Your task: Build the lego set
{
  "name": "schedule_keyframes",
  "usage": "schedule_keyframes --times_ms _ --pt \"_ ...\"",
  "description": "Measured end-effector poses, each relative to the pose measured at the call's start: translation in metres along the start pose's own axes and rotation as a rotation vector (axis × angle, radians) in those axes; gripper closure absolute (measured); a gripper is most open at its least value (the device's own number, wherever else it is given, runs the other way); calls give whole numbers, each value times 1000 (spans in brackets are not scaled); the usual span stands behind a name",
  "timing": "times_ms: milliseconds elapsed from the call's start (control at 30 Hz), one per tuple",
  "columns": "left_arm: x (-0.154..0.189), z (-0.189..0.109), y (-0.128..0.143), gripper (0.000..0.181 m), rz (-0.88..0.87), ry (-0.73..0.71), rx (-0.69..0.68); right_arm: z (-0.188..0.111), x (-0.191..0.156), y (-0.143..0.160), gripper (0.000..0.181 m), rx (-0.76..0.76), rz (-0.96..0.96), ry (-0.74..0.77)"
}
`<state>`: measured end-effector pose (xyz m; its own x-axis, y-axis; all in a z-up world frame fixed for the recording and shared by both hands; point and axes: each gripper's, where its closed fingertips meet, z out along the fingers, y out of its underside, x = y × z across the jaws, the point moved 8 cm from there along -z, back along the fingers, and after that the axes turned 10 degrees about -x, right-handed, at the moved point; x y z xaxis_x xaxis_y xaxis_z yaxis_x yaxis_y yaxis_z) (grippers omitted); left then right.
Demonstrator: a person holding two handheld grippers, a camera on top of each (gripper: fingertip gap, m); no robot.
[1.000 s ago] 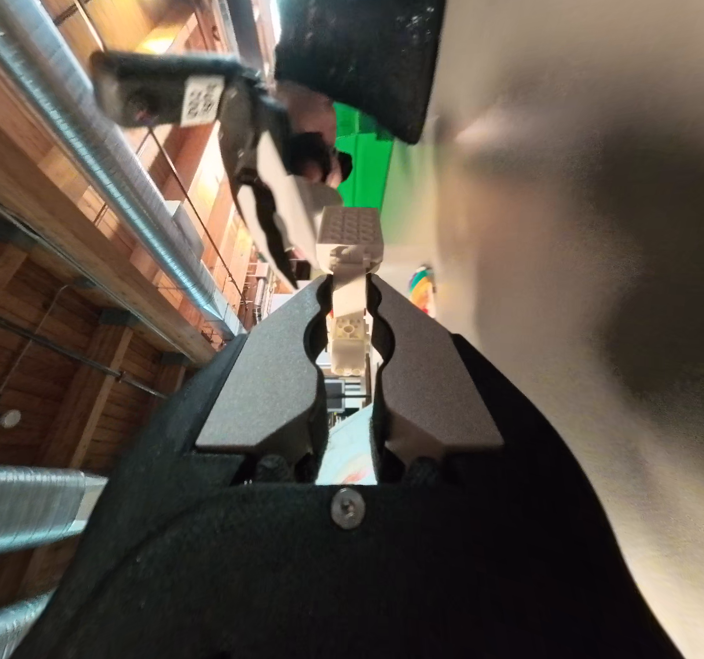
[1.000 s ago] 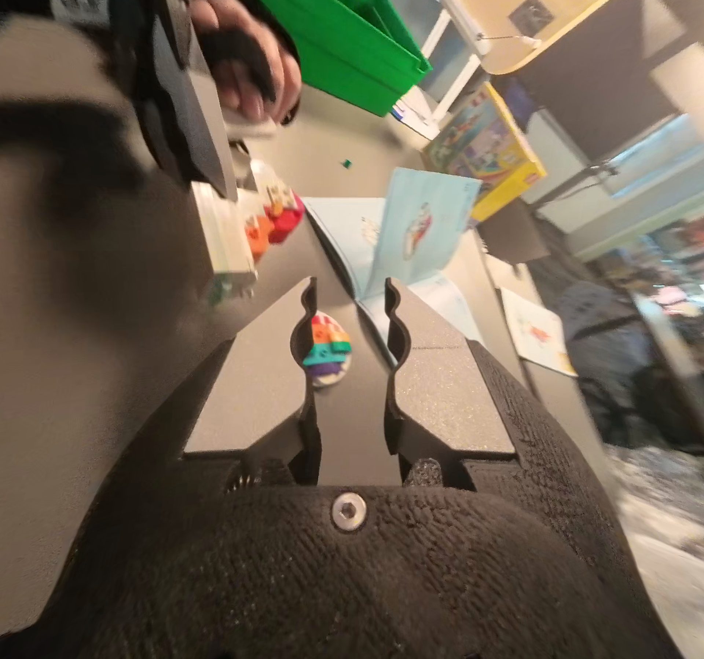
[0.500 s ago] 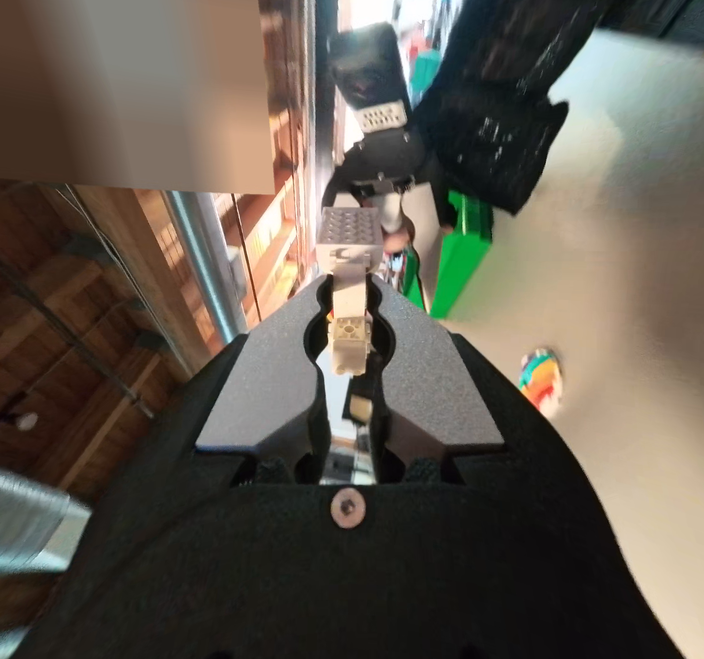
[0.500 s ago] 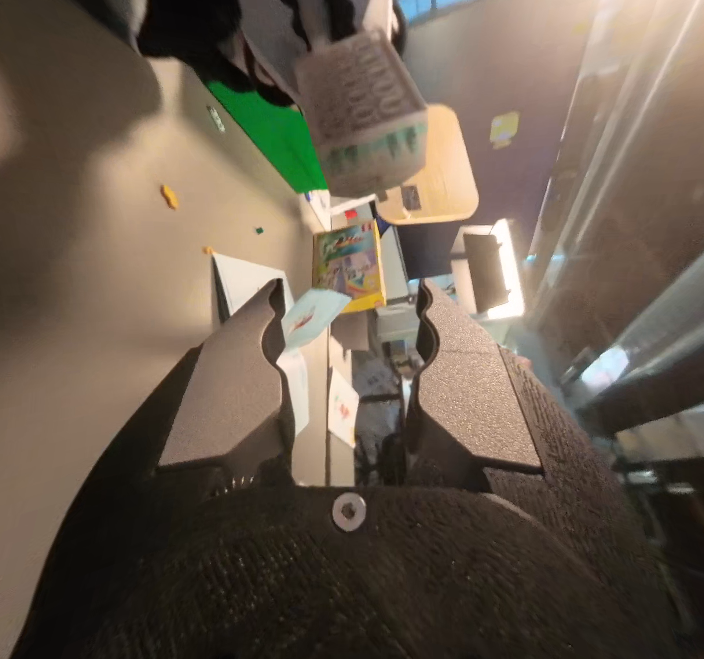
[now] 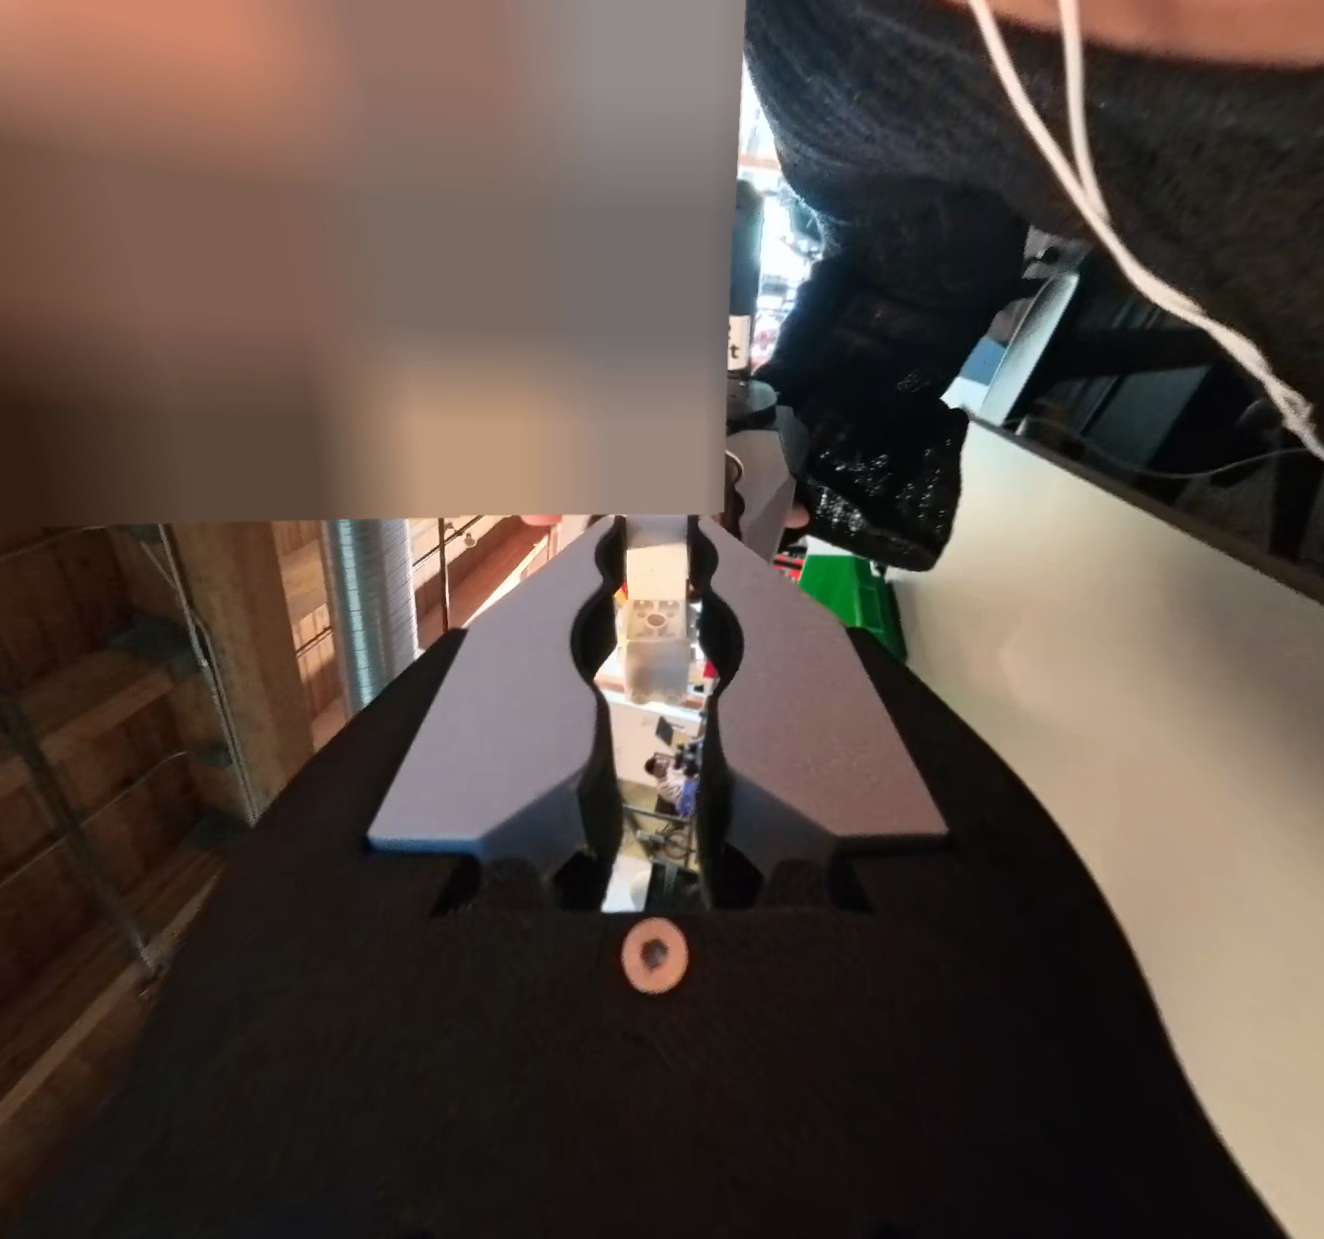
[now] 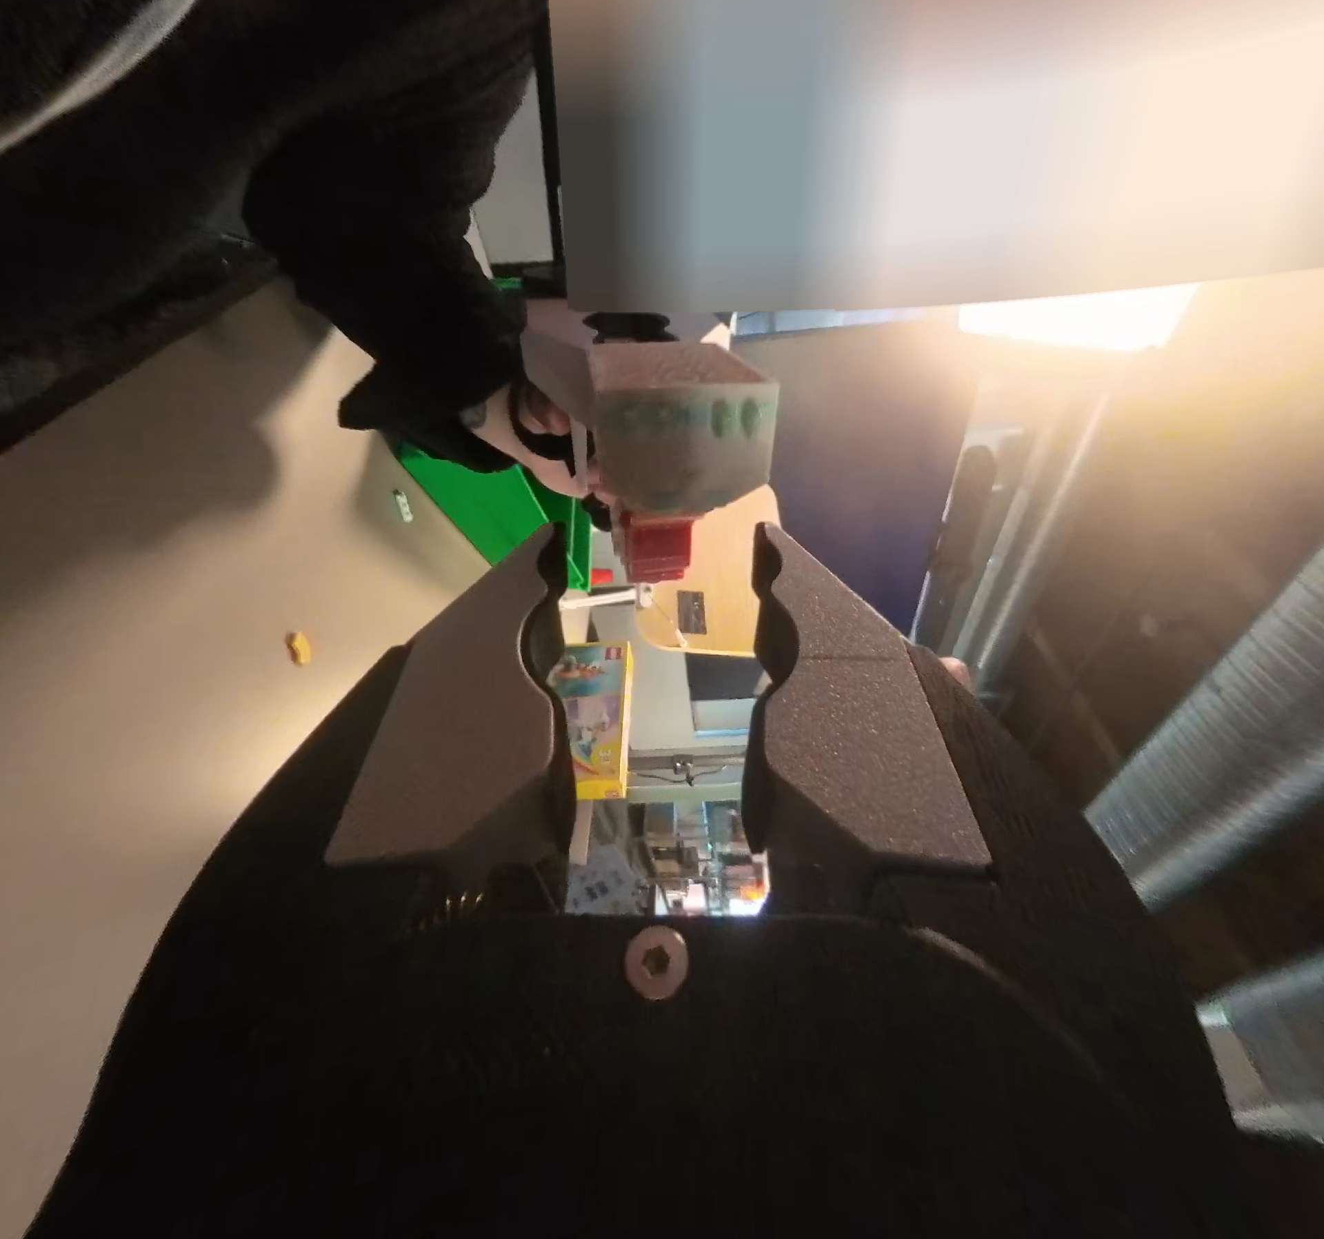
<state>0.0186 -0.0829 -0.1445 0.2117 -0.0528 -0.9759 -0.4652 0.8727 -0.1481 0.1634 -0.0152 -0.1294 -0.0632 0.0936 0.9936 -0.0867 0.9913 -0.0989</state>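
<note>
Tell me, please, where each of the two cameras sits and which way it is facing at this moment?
Left wrist view: on the left gripper, tipped sideways, facing beams and a duct; a black sleeve shows.
Right wrist view: on the right gripper, empty, tipped sideways, facing the yellow box; a hand shows.
Shared: the white lego build gripped by the left gripper, green bin, table.

both wrist cams rolled sideways, lifted off the counter (image 6: 143, 631), facing each other close up, shared: green bin (image 6: 494, 502), lego assembly (image 6: 680, 445)
</note>
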Motion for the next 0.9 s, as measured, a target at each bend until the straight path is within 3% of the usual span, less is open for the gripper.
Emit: schedule_keyframes --times_ms 633,900 --pt "1 -1 -4 166 -10 43 13 7 -1 -12 152 13 7 -86" --pt "0 2 -6 166 -14 44 11 6 4 -11 143 0 15 -78"
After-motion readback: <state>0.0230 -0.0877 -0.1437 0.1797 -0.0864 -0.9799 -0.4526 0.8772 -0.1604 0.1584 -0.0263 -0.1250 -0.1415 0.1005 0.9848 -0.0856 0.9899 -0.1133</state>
